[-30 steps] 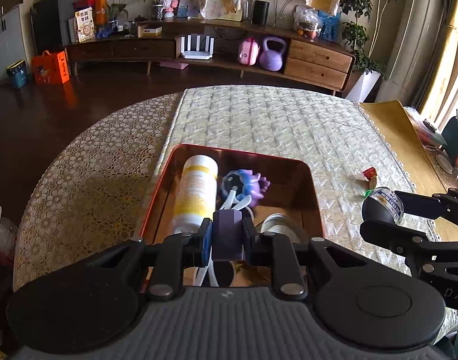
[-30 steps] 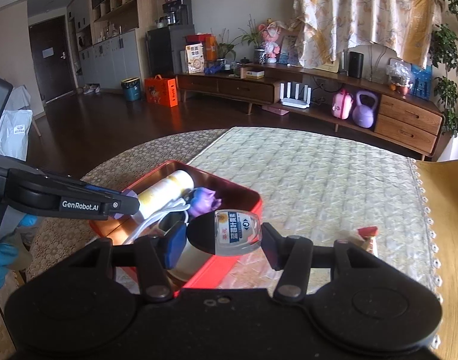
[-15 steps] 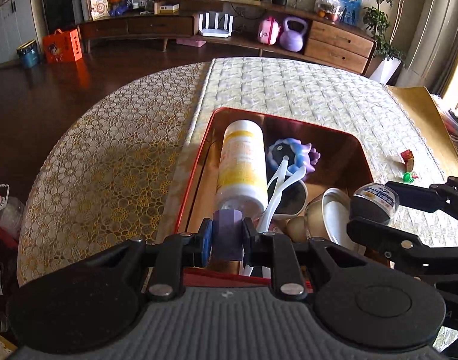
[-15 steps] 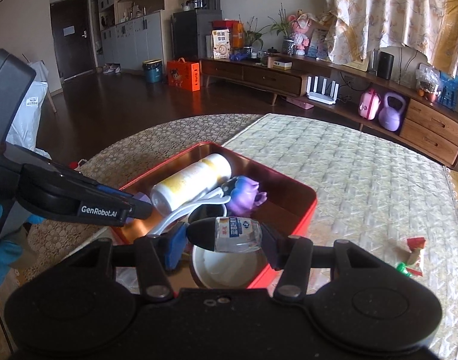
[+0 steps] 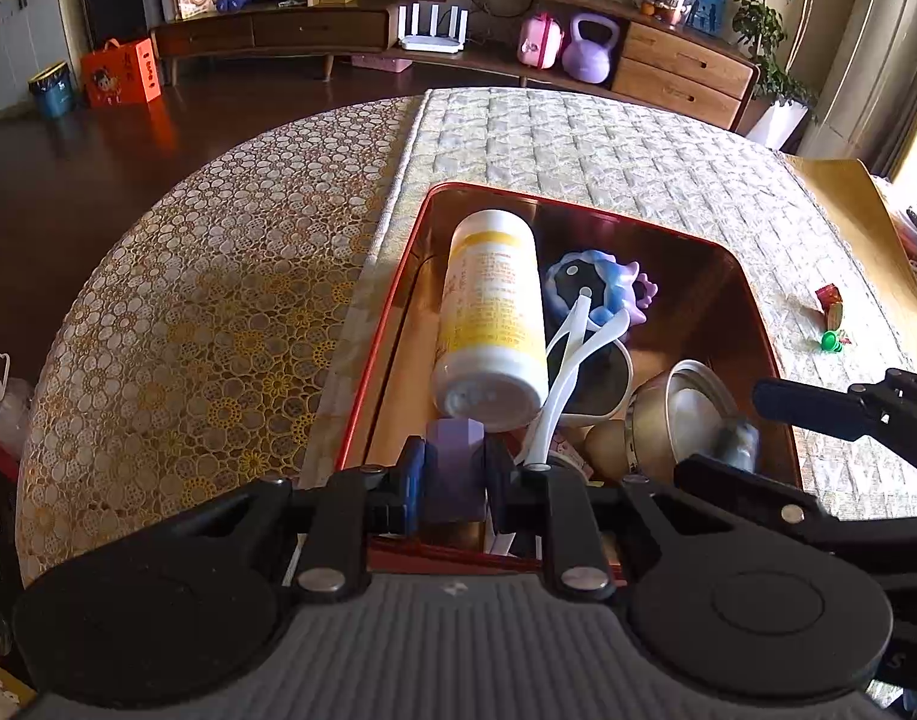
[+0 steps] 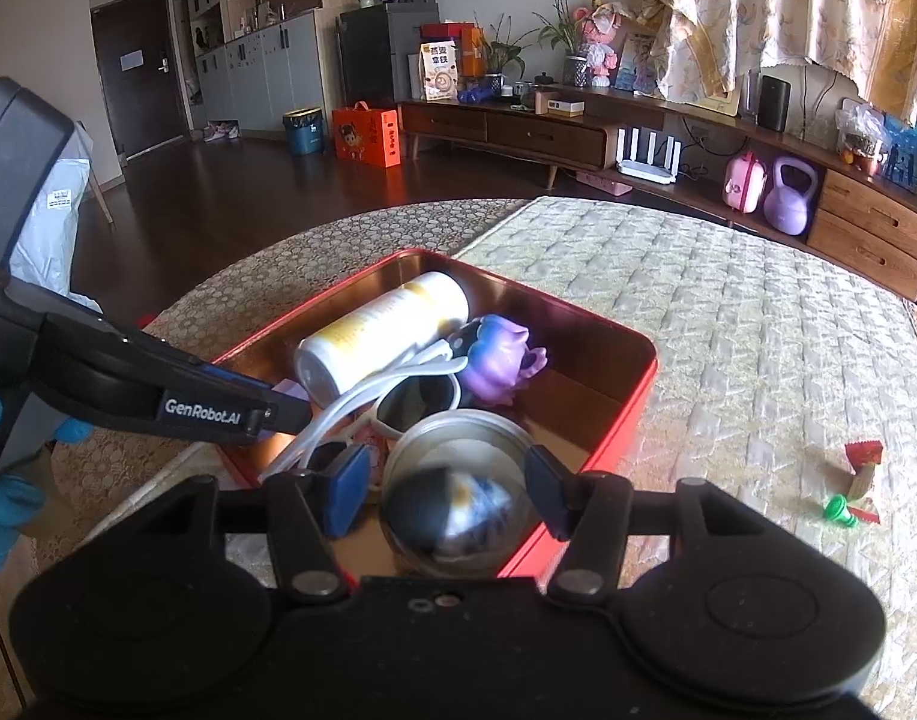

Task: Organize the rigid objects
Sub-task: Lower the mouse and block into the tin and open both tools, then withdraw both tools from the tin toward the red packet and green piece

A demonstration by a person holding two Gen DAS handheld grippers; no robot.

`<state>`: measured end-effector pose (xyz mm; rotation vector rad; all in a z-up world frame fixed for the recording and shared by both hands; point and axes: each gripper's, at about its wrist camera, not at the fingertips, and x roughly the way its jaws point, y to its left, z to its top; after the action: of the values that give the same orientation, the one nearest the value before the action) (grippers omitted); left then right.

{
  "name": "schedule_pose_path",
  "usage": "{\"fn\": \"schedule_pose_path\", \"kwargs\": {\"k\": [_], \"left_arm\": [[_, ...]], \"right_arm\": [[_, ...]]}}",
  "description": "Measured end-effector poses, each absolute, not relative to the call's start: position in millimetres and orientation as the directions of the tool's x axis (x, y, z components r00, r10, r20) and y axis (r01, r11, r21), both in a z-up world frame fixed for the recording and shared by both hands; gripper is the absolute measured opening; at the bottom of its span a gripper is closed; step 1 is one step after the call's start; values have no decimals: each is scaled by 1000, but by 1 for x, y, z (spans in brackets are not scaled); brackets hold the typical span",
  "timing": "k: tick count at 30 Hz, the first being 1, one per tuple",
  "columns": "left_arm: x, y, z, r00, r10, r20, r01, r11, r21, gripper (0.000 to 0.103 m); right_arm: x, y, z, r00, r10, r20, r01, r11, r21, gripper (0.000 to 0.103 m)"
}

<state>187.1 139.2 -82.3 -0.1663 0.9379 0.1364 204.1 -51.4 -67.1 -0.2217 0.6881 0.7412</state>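
A red tin box on the table holds a white-and-yellow bottle, a purple toy, white sunglasses and a metal bowl. My left gripper is shut on a purple block over the box's near left corner. My right gripper is open over the bowl; a small black-capped bottle, blurred, sits between the spread fingers, seemingly falling free.
A red candy wrapper and a green cap lie on the cloth right of the box. The table's round edge is on the left; a wooden surface adjoins at right.
Both grippers moved in over the box. The right gripper's jaws spread and let go of the small bottle, which now blurs above the bowl. The left still grips the purple block.
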Motion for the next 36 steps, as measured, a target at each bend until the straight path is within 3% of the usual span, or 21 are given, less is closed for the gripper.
{"fn": "schedule_pose_path", "kwargs": {"k": [19, 36], "left_arm": [[173, 128, -67, 591, 54, -805, -192, 978, -75, 21], [142, 87, -43, 648, 44, -761, -136, 989, -59, 26]], "right_arm": [[181, -83, -47, 528, 604, -596, -640, 745, 188, 67], [146, -131, -29, 596, 601, -532, -561, 786, 260, 82]]}}
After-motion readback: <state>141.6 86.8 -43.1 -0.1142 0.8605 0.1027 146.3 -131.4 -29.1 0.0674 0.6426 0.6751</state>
